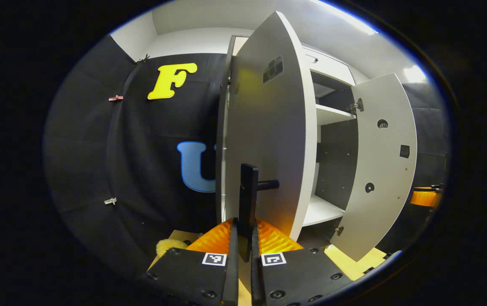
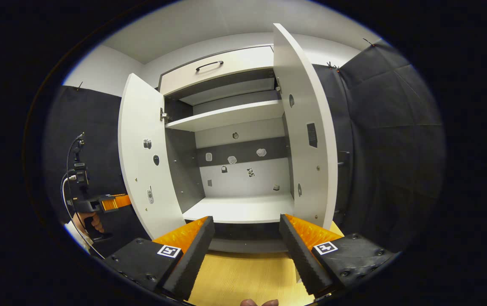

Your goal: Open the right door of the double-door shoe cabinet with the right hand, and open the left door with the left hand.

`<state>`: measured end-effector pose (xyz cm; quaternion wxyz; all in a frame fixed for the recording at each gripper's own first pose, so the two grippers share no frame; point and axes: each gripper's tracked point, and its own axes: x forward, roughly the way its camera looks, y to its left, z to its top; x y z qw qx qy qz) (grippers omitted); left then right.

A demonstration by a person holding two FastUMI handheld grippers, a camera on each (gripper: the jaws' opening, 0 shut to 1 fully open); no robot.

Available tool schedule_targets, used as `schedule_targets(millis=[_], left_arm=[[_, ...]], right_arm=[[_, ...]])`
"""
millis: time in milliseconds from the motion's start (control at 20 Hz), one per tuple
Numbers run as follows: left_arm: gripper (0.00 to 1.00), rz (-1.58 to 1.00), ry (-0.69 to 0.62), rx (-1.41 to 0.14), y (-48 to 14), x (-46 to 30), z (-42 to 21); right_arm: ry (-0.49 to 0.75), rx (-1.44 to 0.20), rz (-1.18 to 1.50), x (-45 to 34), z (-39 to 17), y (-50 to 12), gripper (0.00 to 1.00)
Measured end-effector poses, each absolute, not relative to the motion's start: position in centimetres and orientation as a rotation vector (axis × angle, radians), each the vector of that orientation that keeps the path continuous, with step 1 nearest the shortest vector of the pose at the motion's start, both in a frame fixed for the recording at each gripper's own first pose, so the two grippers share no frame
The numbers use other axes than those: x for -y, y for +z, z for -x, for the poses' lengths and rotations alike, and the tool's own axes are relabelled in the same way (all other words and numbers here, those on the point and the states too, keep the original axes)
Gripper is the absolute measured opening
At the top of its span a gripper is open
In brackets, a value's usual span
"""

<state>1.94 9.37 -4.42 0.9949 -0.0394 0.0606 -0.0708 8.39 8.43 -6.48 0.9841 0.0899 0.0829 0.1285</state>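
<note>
The shoe cabinet (image 2: 235, 114) stands with both doors swung out. In the left gripper view the left door (image 1: 268, 127) is seen nearly edge-on, and its black bar handle (image 1: 248, 191) sits between my left gripper's (image 1: 243, 231) fingers, which are shut on it. The right door (image 1: 383, 161) stands open farther right. In the right gripper view my right gripper (image 2: 246, 223) is open and holds nothing, facing the cabinet's lower shelf (image 2: 239, 208) between the left door (image 2: 143, 161) and the right door (image 2: 307, 140). The left gripper (image 2: 107, 203), held by a hand (image 2: 88, 223), shows behind the left door.
A drawer (image 2: 218, 70) with a dark handle tops the cabinet, and an upper shelf (image 2: 226, 117) crosses inside. Small stickers dot the back panel. The wooden floor (image 2: 235, 276) lies under my right gripper. A yellow fluffy object (image 1: 169, 245) lies low left. Black cloth walls stand on both sides.
</note>
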Motion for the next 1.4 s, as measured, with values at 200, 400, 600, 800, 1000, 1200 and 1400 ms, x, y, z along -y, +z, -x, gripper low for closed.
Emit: schedule_targets(millis=[200,400,600,800,1000,1200,1400], left_arm=[[0.12,0.084,-0.135,-0.071,-3.7,-13.9,-1.3],[0.07,0.108,-0.217,-0.058,-3.4,-14.0,-0.4],[0.07,0.065,-0.193,-0.056,-3.6,-14.5,-0.7],[0.07,0.073,-0.179,-0.051,-3.7,-14.7,-0.7],[0.07,0.065,-0.151,-0.037,-3.1,-15.0,-0.3],[0.07,0.063,-0.13,-0.013,-1.7,-14.1,2.2],[0.25,0.025,-0.13,-0.014,-0.8,-11.6,3.7]], right_arm=[[0.305,-0.177,-0.212,-10.3,-7.8,-6.8,0.97],[0.318,-0.181,-0.204,-11.2,-7.5,-6.9,0.97],[0.323,-0.176,-0.191,-11.6,-7.3,-6.7,0.97],[0.32,-0.175,-0.182,-11.6,-7.2,-6.6,0.97],[0.313,-0.174,-0.176,-11.2,-7.3,-6.5,0.97],[0.285,-0.156,-0.156,-10.3,-8.1,-6.1,0.97],[0.274,-0.161,-0.156,-9.9,-8.9,-6.2,0.97]])
